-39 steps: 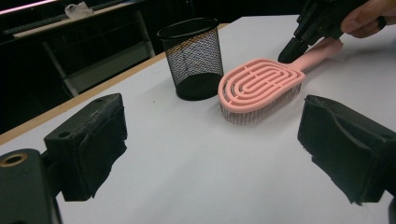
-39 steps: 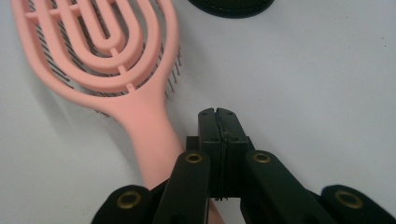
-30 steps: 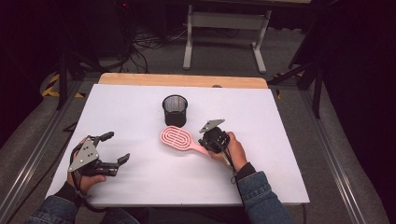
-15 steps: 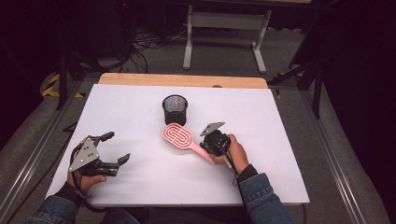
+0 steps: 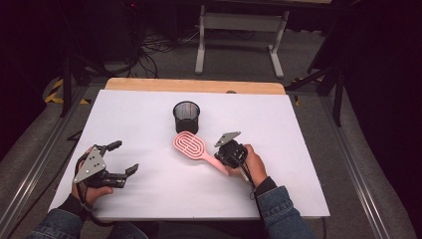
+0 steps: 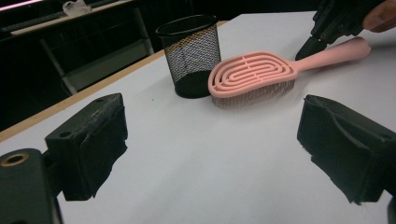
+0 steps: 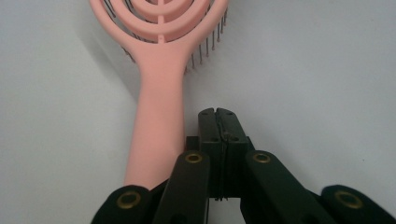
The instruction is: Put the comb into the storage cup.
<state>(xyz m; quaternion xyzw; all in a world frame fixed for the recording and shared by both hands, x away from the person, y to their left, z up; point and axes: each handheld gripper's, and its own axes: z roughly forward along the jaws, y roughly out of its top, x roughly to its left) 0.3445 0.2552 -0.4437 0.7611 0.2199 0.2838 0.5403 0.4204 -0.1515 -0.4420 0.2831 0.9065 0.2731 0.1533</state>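
White tabletop (image 5: 149,124) with a wood strip along the far edge, dark room behind, cables and one grey stand on the floor.

High view: one black mesh cup (image 5: 186,116), one pink hairbrush (image 5: 195,149), two grippers. Landmark = cup. Brush lies just in front of the cup, head nearest it, handle running away toward the person's right. Right gripper (image 5: 225,158) sits at the handle end, on the far side of the brush from the cup. Left gripper (image 5: 124,158) is well off to the cup's front-left, jaws spread, nothing between them.

Left gripper view: two black jaws stand wide apart over bare table, empty. Cup (image 6: 190,56) upright ahead; brush (image 6: 261,77) touching or just beside its base, bristles down. Right gripper (image 6: 312,45) tip rests against the handle.

Right gripper view: jaws of the right gripper (image 7: 217,114) pressed fully together, nothing clamped. Brush handle (image 7: 159,121) runs alongside them on the left, just touching or very close, not between them. Brush head at the top, bristles down on the table.
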